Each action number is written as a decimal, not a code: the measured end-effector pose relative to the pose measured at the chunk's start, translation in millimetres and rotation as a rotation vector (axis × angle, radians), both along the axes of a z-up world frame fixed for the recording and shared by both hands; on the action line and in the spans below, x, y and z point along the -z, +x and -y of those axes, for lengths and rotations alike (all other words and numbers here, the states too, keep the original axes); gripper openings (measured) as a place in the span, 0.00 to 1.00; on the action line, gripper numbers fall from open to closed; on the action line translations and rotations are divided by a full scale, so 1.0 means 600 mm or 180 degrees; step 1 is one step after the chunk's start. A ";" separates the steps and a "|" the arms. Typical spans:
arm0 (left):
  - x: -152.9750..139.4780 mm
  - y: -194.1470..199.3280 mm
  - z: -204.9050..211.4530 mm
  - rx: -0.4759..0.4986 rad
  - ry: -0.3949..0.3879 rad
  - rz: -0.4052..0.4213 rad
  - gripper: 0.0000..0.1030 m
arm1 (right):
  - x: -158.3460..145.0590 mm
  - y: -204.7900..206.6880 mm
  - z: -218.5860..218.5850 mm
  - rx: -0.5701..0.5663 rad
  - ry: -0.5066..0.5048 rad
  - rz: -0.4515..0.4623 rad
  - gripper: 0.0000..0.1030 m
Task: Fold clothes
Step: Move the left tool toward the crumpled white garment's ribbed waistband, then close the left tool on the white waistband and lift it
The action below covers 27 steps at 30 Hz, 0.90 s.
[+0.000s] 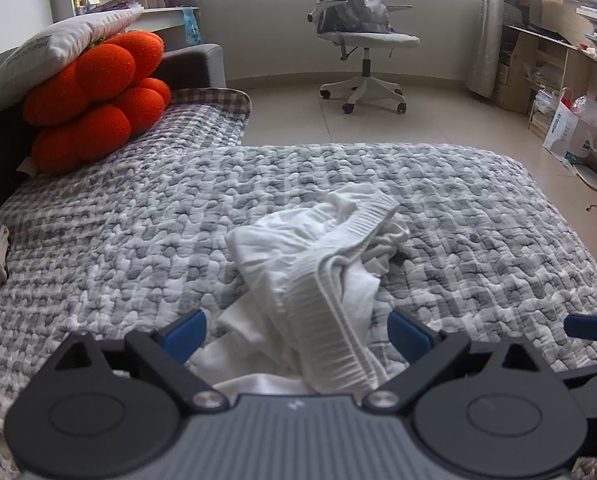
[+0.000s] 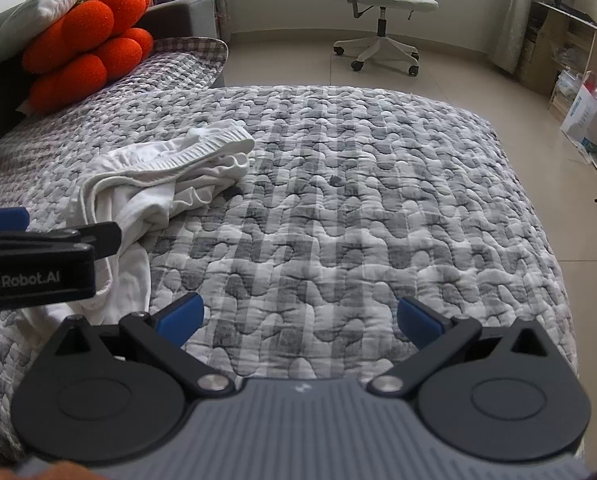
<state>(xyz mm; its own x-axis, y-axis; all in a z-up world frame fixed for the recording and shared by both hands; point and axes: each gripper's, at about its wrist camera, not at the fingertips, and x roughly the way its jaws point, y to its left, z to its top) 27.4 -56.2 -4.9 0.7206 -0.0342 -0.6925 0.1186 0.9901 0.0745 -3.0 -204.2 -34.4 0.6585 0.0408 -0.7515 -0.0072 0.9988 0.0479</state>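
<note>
On grey quilt (image 1: 98, 240): white garment (image 1: 318, 256) crumpled, under left gripper (image 1: 296, 332); right gripper (image 2: 298, 320) over bare quilt; both jaws wide open, holding nothing. Risk: pinching several layers, folds w/ bunches

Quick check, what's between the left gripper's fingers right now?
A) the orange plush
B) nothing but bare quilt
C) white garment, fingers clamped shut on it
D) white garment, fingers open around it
D: in the left wrist view the left gripper has its blue fingers spread wide, with the crumpled white garment lying between them on the checked quilt, not pinched.
</note>
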 end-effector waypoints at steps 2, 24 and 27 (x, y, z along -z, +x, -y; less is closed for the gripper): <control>0.001 0.000 0.002 0.0004 0.0002 -0.0001 0.94 | 0.000 -0.001 0.000 -0.0009 -0.0004 -0.0002 1.00; 0.002 0.011 -0.008 -0.0032 -0.0132 -0.0032 0.78 | 0.003 0.002 -0.011 -0.0041 -0.0018 -0.0011 1.00; 0.002 0.012 -0.009 -0.0022 -0.0153 -0.0035 0.71 | 0.002 0.002 -0.013 -0.0041 -0.0013 0.0000 1.00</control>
<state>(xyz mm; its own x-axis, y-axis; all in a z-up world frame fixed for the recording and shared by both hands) 34.4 -51.0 -6.2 0.7133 -0.0626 -0.6981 0.1123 0.9933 0.0256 -1.5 -196.3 -35.4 0.6578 0.0461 -0.7518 -0.0199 0.9988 0.0439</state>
